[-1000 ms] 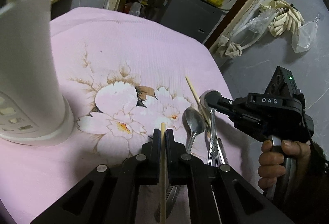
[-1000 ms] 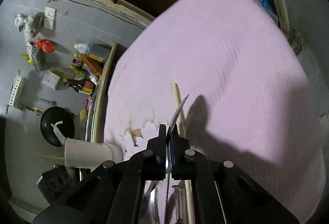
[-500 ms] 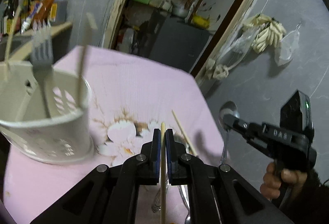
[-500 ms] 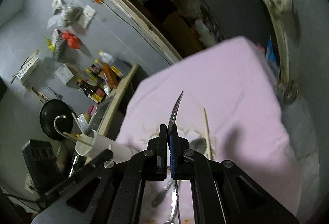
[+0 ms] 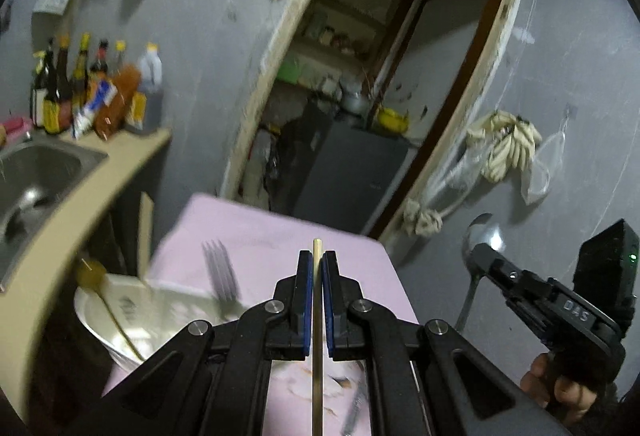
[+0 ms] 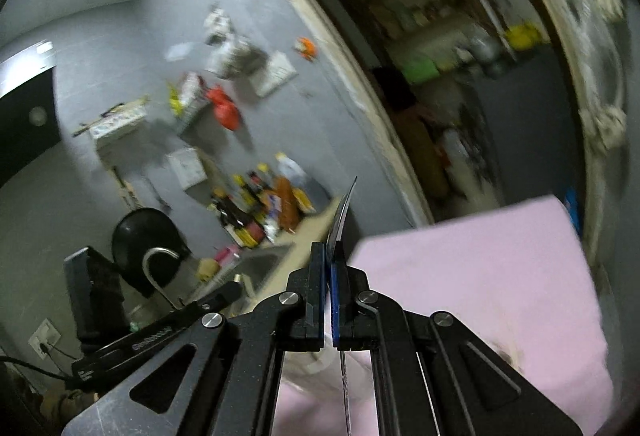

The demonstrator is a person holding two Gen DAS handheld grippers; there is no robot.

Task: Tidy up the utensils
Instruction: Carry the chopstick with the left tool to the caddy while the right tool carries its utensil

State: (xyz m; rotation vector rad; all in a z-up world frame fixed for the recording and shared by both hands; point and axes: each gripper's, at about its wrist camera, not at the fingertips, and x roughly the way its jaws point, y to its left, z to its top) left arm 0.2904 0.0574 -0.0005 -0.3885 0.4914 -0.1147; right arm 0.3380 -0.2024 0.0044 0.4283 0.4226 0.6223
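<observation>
The left claw (image 5: 318, 272) is clenched on a wooden chopstick (image 5: 317, 336), which is held upright between the blue pads with its tip showing just above them. The right claw (image 6: 330, 268) is clamped on a metal spoon (image 5: 476, 240), whose bowl is seen edge-on above the fingers in the right wrist view and face-on in the left wrist view. Both claws are raised above the table (image 5: 272, 232), which is covered by a pink cloth with a flower print.

Near the table's left edge a white holder (image 5: 120, 316) is seen, blurred, with a fork (image 5: 222, 278) and another stick-like utensil standing in it. Left of the table a counter (image 5: 80, 196) with a steel sink (image 5: 36, 172) and a row of bottles (image 5: 96, 92) is visible. Beyond the far edge an open doorway (image 5: 380, 76) is set in the grey wall. The table's right edge lies close to the wall, where a bundle of cloth (image 5: 508, 144) is hung.
</observation>
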